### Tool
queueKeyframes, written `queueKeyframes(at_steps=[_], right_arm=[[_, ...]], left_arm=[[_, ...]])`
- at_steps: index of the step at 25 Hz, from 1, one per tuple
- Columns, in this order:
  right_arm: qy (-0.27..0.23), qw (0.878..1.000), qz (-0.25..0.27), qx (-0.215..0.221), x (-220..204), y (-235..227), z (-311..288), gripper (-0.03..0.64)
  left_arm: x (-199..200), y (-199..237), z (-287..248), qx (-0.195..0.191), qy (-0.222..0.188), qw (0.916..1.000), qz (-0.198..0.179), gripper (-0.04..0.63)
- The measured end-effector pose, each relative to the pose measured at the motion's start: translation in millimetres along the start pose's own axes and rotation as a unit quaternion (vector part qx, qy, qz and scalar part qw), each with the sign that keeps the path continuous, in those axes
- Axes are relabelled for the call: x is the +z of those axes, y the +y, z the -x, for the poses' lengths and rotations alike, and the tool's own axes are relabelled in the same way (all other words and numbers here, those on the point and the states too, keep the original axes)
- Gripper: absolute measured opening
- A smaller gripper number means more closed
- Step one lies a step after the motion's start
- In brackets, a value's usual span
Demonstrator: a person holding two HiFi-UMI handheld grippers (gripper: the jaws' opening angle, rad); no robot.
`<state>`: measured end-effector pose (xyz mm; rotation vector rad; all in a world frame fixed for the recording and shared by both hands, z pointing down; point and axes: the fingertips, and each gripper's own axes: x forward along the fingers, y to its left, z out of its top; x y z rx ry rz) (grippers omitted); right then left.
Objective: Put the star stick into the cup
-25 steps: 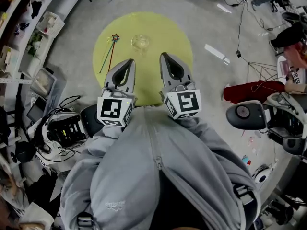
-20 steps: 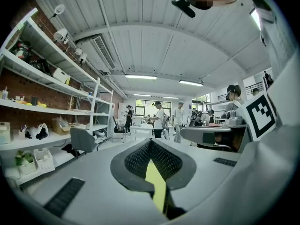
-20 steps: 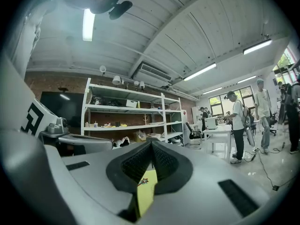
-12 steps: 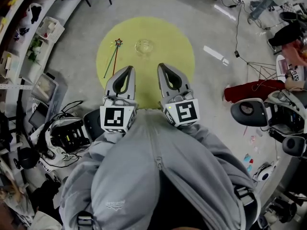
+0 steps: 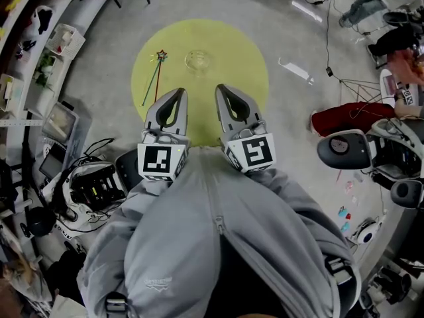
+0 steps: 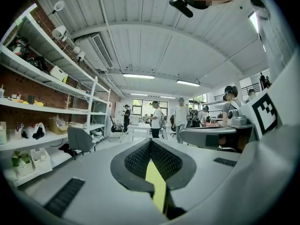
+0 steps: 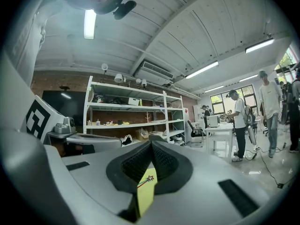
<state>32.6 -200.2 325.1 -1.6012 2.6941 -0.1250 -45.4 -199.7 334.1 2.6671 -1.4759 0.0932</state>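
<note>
The star stick lies on the left part of a round yellow table, its star end pointing away from me. A clear glass cup stands upright near the table's middle, to the right of the stick. My left gripper and right gripper hover side by side over the table's near edge, short of both objects. Both are shut and hold nothing. In the right gripper view the star stick shows through the slit under the right gripper. Only yellow table shows under the left gripper.
Shelving with small items runs along the left. Equipment with cables sits on the floor at lower left, and more machines at the right. A red cloth lies right of the table. People stand in the background.
Both grippers stay shut and side by side, edging slightly toward the table. The head view has shifted a little. The stick and cup have not moved.
</note>
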Motion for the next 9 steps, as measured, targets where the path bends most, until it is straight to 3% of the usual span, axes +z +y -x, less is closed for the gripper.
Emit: queueKeyframes(at_steps=[9], right_arm=[[-0.001, 1.0, 0.002, 0.005, -8.9, 4.0, 0.9, 0.032]], left_arm=[[-10.6, 0.0, 4.1, -0.001, 0.0, 1.0, 0.0, 0.017]])
